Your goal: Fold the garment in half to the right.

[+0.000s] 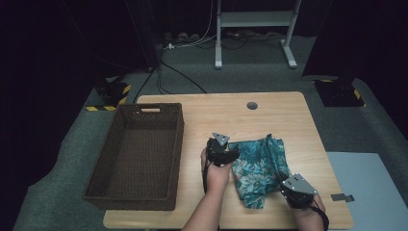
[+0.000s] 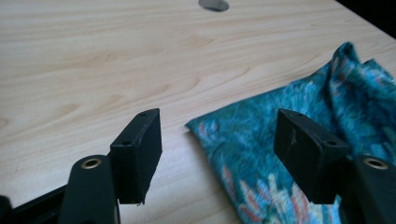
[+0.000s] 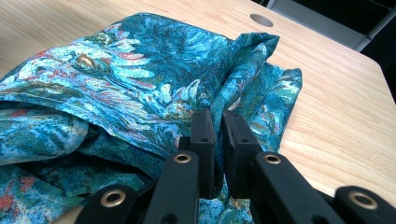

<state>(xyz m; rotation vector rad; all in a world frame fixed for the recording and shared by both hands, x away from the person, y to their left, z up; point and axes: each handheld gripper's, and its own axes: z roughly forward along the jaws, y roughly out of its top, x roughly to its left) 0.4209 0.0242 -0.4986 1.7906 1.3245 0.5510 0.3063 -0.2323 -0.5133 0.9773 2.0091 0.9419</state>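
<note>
A teal floral cloth (image 1: 260,166) lies crumpled on the wooden table (image 1: 269,115), right of centre. My left gripper (image 1: 230,155) hovers at the cloth's left corner (image 2: 205,128) with its jaws wide apart, the corner lying on the table between them, untouched. In the left gripper view the gripper (image 2: 219,147) is open. My right gripper (image 1: 287,185) is at the cloth's near right side. In the right gripper view it (image 3: 218,128) is shut on a fold of the cloth (image 3: 140,79), which bunches up around the jaws.
A dark brown wicker basket (image 1: 126,190) stands empty on the table's left part, overhanging the left edge. A round cable hole (image 1: 252,105) sits near the far edge. Bare wood lies behind the cloth. A white desk frame (image 1: 255,19) stands on the floor beyond.
</note>
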